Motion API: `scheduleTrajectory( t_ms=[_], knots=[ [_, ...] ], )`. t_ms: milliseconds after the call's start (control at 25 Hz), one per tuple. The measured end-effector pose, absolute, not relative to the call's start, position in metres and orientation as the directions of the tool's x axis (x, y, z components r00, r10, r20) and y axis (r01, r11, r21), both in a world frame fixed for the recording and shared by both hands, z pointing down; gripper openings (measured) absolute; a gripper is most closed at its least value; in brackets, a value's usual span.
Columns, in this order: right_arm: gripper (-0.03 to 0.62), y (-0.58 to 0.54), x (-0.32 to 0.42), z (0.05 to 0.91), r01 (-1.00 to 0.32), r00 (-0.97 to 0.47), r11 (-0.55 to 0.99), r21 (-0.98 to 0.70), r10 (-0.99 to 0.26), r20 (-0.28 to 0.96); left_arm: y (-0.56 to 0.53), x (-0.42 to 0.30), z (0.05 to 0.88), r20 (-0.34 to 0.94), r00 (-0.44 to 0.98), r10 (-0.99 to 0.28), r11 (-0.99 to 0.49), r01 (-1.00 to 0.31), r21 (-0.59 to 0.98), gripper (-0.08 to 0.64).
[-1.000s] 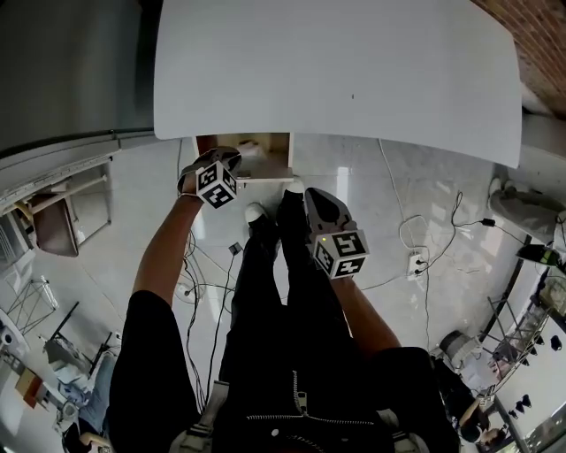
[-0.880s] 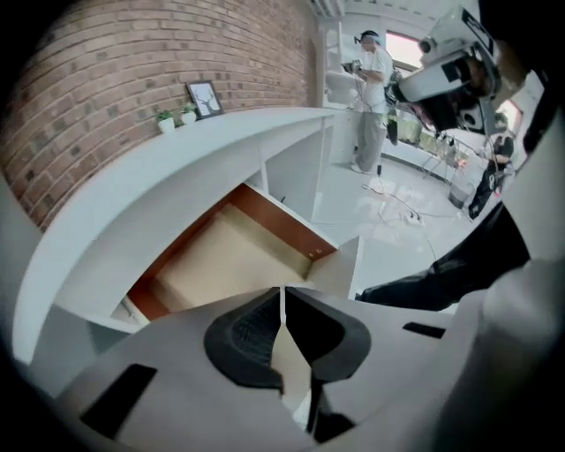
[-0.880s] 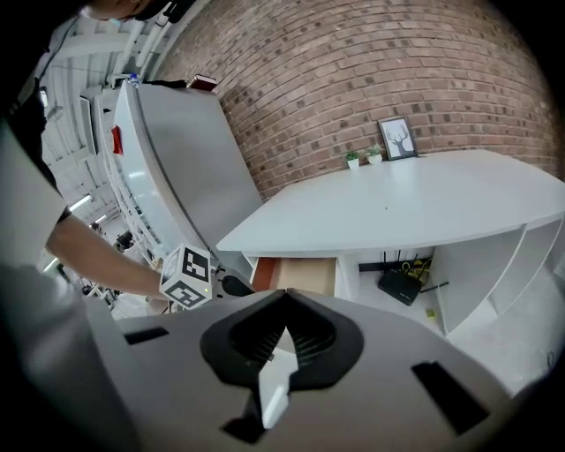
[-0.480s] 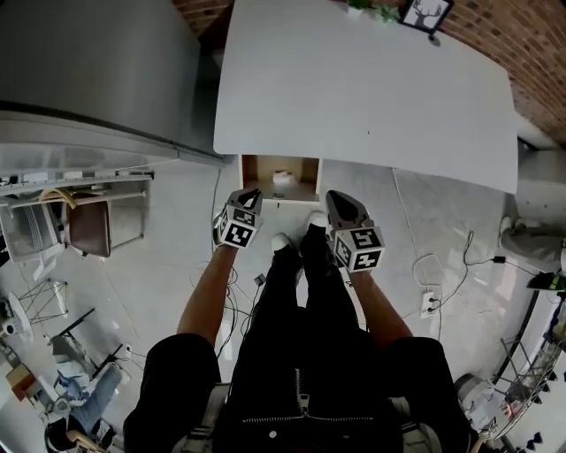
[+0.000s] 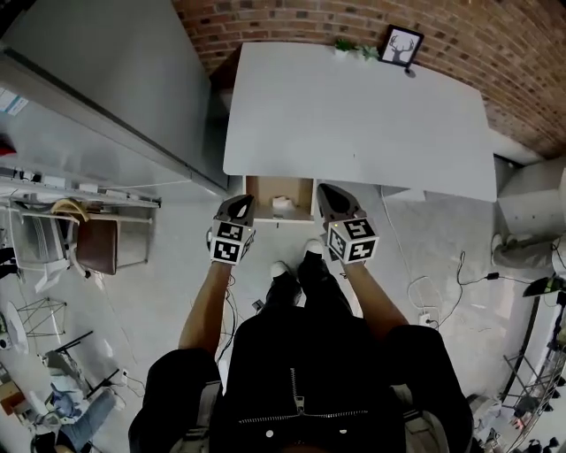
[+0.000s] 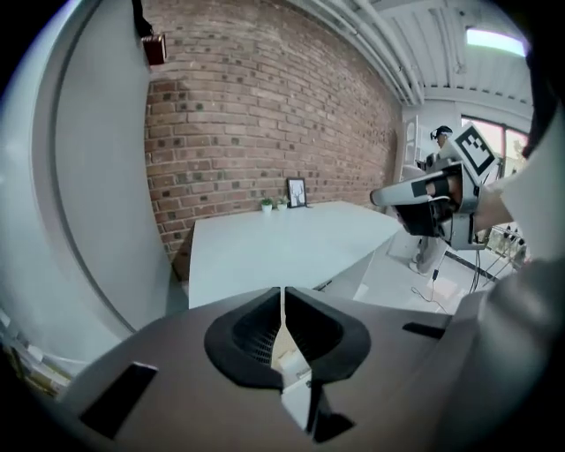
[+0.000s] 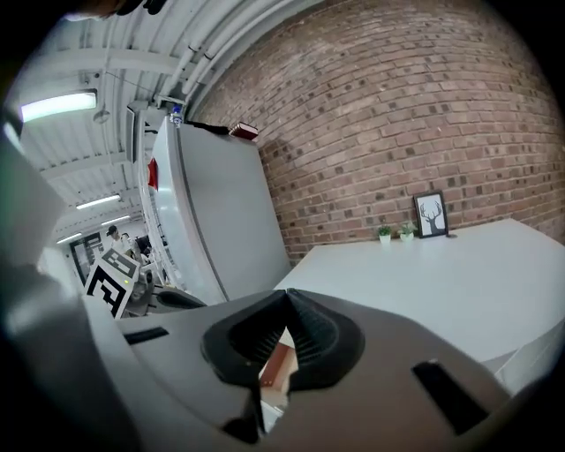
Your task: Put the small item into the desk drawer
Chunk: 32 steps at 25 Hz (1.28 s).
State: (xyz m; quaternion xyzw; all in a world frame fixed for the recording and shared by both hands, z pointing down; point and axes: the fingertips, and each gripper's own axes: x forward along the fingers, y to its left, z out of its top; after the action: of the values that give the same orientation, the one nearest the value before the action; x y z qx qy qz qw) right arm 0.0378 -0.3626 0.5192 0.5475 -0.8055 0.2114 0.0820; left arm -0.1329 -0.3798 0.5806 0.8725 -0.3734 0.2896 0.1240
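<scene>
The drawer [image 5: 262,196] was seen pulled out from under the front edge of the white desk [image 5: 354,115], open to above, its inside of light wood. The small item [image 5: 282,204], white, was seen lying inside the drawer, about midway along its width, with bare wood left free to its left. It was too small for its long axis or heading to be made out.

The left gripper [image 5: 242,202] was held just in front of the drawer's left front corner, jaws closed together with nothing between them. The right gripper [image 5: 325,189] was held at the drawer's right front corner, its jaw tips likewise met and empty. Neither was touching the drawer, and the stretch between them, over the drawer's front, was left clear.

Black-and-white square markers were carried on the cubes [image 5: 226,244] of both grippers. Well beyond the drawer, at the desk's far edge, a framed picture [image 5: 401,44] of a deer's head and small potted plants [image 5: 354,49] were set against the brick wall [image 5: 292,22]. A tall grey cabinet [image 5: 115,97] was stood to the drawer's left. On the floor [image 5: 168,221] to the drawer's right, cables [image 5: 424,292] were strewn.
</scene>
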Motion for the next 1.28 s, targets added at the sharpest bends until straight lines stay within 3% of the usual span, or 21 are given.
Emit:
scheduleTrajectory(
  t_ms=[280,680,1280],
  knots=[
    [0.005,-0.373,0.040,0.435,-0.915,-0.402,0.376,-0.148,-0.886,0.230,-0.404,-0.125,0.482,0.411,0.591,-0.694,-0.668,-0.741,-0.062,0.031],
    [0.003,-0.371,0.032,0.364,-0.908,-0.418,0.408,-0.094,-0.899,0.129,-0.410,-0.134,0.389,0.225,0.621,-0.751,-0.650,-0.756,-0.082,0.031],
    [0.002,-0.361,0.034,0.365,-0.920,-0.391,0.388,-0.052,-0.915,0.100,-0.399,-0.145,0.378,0.192,0.617,-0.763,-0.638,-0.767,-0.072,0.031]
  ],
)
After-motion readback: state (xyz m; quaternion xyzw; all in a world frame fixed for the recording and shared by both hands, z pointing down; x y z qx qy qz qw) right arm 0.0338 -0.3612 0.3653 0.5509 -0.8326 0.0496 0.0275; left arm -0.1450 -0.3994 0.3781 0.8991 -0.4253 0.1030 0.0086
